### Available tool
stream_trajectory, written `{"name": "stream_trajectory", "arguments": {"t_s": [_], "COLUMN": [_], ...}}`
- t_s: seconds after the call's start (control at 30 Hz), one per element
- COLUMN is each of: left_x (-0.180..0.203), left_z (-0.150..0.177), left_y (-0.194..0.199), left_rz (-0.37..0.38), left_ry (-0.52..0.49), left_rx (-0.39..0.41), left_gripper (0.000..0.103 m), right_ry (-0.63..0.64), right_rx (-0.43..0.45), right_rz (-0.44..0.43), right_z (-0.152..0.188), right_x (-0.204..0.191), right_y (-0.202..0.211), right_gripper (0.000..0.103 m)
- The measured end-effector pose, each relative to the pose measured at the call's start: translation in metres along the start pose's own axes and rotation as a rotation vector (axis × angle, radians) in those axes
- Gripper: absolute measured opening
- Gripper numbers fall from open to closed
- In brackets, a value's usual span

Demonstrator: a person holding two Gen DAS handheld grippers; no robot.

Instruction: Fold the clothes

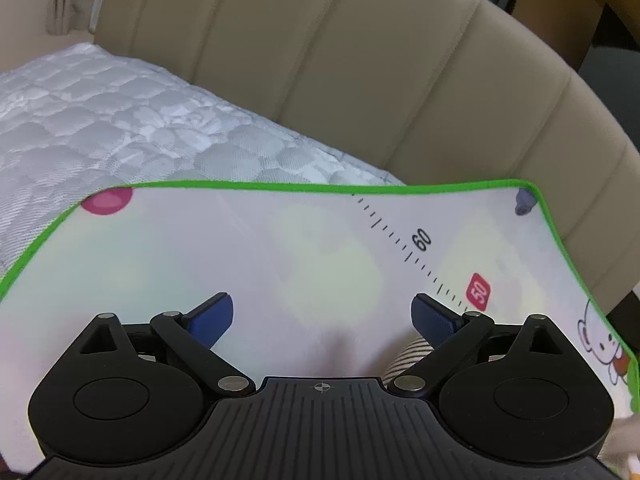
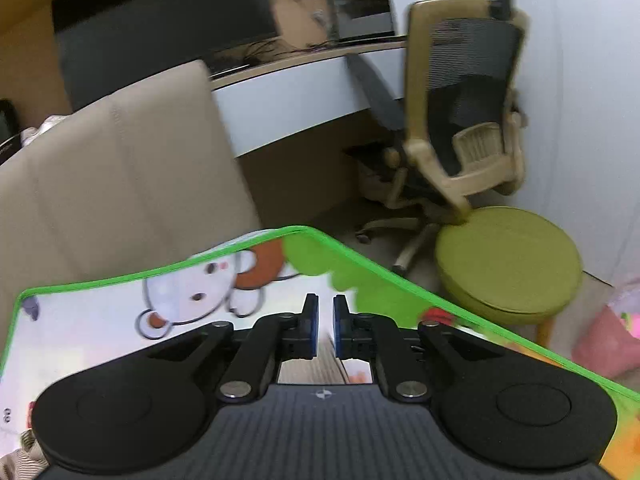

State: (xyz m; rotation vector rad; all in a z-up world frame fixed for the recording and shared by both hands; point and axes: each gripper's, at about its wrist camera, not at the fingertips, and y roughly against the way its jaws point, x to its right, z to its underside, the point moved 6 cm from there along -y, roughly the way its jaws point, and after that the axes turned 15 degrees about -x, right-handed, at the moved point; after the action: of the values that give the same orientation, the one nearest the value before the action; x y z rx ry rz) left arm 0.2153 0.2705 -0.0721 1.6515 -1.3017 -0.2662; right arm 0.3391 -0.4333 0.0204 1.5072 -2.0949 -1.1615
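Smooth printed mat [image 1: 280, 248] with a bright green stitched edge and a ruler scale lies over a quilted white mattress [image 1: 100, 120], against a tan padded headboard [image 1: 360, 60]. A striped ribbed garment [image 1: 404, 360] peeks out just beneath the left gripper [image 1: 322, 312], whose blue pads [image 1: 214, 316] are spread wide, holding nothing. Right gripper [image 2: 325, 320] hovers level over the mat's cartoon corner — fingers nearly together with a thin gap, nothing visibly between them. A round olive stool [image 2: 508, 260] and a mesh office chair [image 2: 468, 112] sit beyond.
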Motion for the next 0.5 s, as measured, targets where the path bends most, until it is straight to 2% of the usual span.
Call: {"name": "stream_trajectory", "arguments": {"t_s": [0.1,0.17,0.23,0.3,0.33,0.37,0.4,0.43,0.5], "left_x": [0.006,0.018,0.029,0.034,0.035,0.034,0.032,0.031,0.033], "left_z": [0.004,0.009,0.015,0.019,0.019,0.018,0.016,0.015,0.016], "left_y": [0.005,0.013,0.026,0.042,0.048,0.052,0.054,0.056,0.058], "left_rz": [0.002,0.012,0.001,-0.055,-0.080,-0.088,-0.085,-0.070,-0.039], "left_ry": [-0.038,-0.111,-0.194,-0.252,-0.265,-0.263,-0.259,-0.261,-0.278], "left_rx": [-0.023,-0.038,-0.017,0.044,0.067,0.073,0.071,0.061,0.049], "left_gripper": [0.099,0.099,0.099,0.099,0.100,0.100,0.101,0.101,0.101], "right_ry": [-0.008,0.041,0.160,0.341,0.431,0.505,0.578,0.628,0.654], "right_rx": [-0.005,-0.047,-0.123,-0.201,-0.247,-0.310,-0.372,-0.421,-0.471], "right_rz": [-0.034,-0.084,-0.154,-0.254,-0.318,-0.396,-0.474,-0.526,-0.546], "right_z": [0.019,0.032,0.055,0.091,0.114,0.141,0.168,0.192,0.224], "right_x": [0.006,-0.013,-0.055,-0.112,-0.141,-0.167,-0.193,-0.211,-0.227], "right_y": [0.001,-0.003,-0.010,-0.009,-0.005,0.001,0.008,0.013,0.018], "right_gripper": [0.008,0.008,0.008,0.011,0.015,0.026,0.036,0.037,0.037]}}
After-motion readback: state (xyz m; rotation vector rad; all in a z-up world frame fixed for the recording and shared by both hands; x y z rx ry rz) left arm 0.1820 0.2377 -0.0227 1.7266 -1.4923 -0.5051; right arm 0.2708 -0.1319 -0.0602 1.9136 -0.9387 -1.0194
